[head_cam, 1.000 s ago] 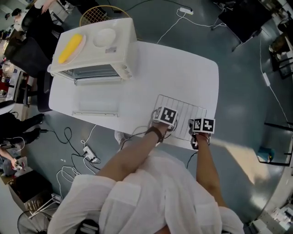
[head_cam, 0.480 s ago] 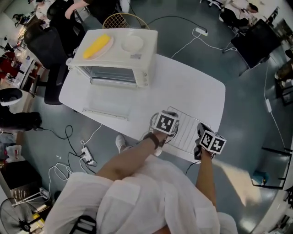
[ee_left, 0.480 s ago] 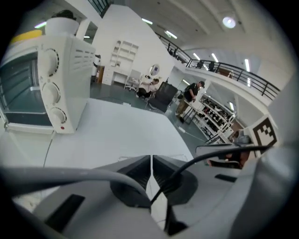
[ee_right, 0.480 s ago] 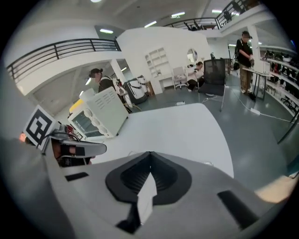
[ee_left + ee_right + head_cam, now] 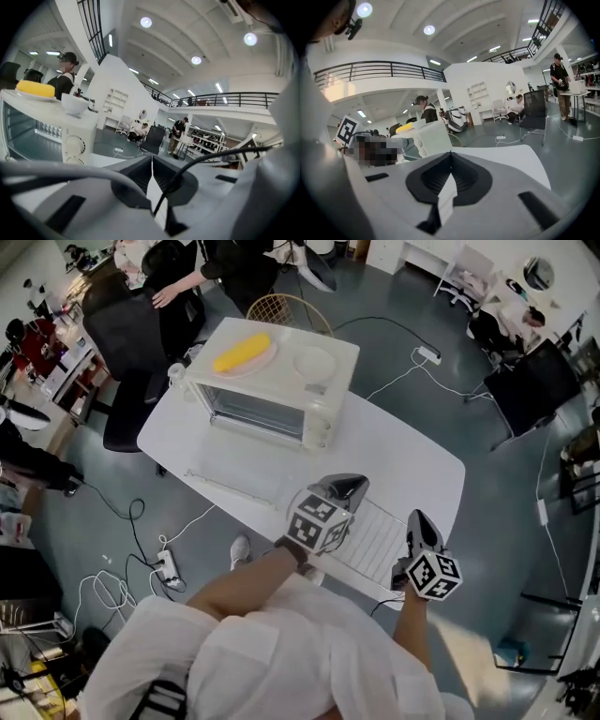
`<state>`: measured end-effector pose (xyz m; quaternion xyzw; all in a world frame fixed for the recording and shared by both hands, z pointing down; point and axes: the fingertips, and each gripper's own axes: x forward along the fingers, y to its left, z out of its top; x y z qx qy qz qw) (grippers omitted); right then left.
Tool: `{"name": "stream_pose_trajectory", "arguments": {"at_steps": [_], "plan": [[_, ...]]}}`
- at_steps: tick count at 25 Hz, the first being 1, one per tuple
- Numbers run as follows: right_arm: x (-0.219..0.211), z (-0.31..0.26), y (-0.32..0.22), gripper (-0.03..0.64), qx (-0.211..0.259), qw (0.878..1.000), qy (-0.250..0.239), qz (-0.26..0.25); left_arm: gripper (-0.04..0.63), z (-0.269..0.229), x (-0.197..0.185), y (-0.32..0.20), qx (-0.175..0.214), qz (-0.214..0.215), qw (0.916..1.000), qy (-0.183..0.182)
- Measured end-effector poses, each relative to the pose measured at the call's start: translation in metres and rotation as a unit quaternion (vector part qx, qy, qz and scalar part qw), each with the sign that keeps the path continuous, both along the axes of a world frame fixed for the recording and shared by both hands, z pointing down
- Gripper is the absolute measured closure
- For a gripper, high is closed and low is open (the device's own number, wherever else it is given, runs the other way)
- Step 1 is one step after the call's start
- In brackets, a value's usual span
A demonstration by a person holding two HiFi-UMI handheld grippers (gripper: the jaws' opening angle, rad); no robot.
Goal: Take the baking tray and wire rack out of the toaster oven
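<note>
No word, brand or number can be read anywhere; the only signs are black-and-white square markers (image 5: pixel 319 518) on the cube of the left hand-held gripper (image 5: pixel 354 484) and on that of the right hand-held gripper (image 5: pixel 413 517), patterns without letters.

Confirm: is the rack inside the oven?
No, the rack lies on the table at its near edge, well apart from the oven.
</note>
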<state>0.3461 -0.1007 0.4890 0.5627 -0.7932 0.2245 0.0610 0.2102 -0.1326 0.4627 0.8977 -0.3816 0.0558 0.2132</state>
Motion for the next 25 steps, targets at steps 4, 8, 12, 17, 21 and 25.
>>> {"name": "stream_pose_trajectory", "arguments": {"at_steps": [4, 8, 12, 17, 21, 25], "plan": [[-0.038, -0.022, -0.011, 0.614, 0.047, 0.998, 0.013, -0.029, 0.581, -0.026, -0.04, -0.006, 0.041, -0.031, 0.9983, 0.026], [-0.093, -0.036, -0.02, 0.614, 0.069, 0.995, 0.037, -0.069, 0.581, -0.049, -0.094, -0.009, 0.071, -0.061, 0.9948, 0.04], [-0.153, -0.047, -0.029, 0.614, 0.078, 0.988, 0.053, -0.122, 0.581, -0.069, -0.152, -0.013, 0.096, -0.091, 0.9908, 0.028], [-0.232, -0.039, -0.038, 0.612, 0.073, 0.975, 0.094, -0.186, 0.581, -0.07, -0.239, -0.018, 0.106, -0.145, 0.9836, -0.015], [-0.285, -0.037, -0.046, 0.612, 0.072, 0.97, 0.105, -0.206, 0.58, -0.064, -0.308, -0.022, 0.104, -0.182, 0.9772, -0.034], [-0.331, -0.025, -0.056, 0.601, 0.064, 0.965, 0.121, -0.225, 0.58, -0.053, -0.369, -0.027, 0.106, -0.202, 0.9725, -0.05]]}}
